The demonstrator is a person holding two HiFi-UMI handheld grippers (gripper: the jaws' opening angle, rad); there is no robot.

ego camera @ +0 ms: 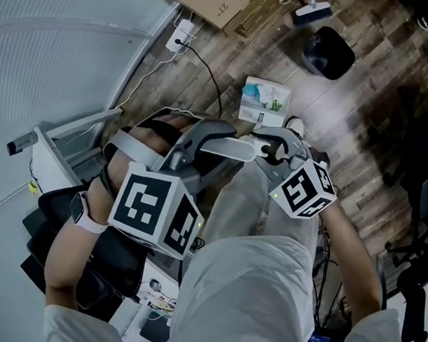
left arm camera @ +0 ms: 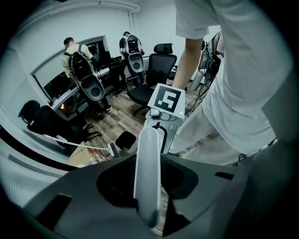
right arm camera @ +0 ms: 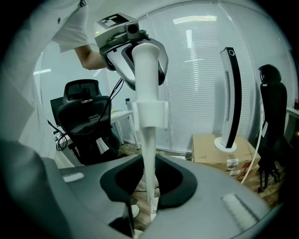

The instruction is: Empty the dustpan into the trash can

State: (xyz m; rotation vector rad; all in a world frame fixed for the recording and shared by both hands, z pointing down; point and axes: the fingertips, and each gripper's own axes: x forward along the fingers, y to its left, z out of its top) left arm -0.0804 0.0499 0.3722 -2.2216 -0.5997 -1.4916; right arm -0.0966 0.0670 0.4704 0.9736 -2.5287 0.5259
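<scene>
Wood floor [ego camera: 368, 83] below; dustpan handle [ego camera: 230, 147] clamped in left tongs [left arm camera: 148, 183], right tongs [right arm camera: 149, 186].

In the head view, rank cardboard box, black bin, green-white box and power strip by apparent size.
Cardboard box, cut off by the frame
black bin and green-white box, about alike
power strip

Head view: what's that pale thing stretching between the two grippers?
A white handle spans the gap. The left gripper and right gripper each clamp it. Both gripper views show it too.

Dim, cool indoor light; glare off window blinds [right arm camera: 196, 70]; heavy fisheye vignette both gripper views.
</scene>
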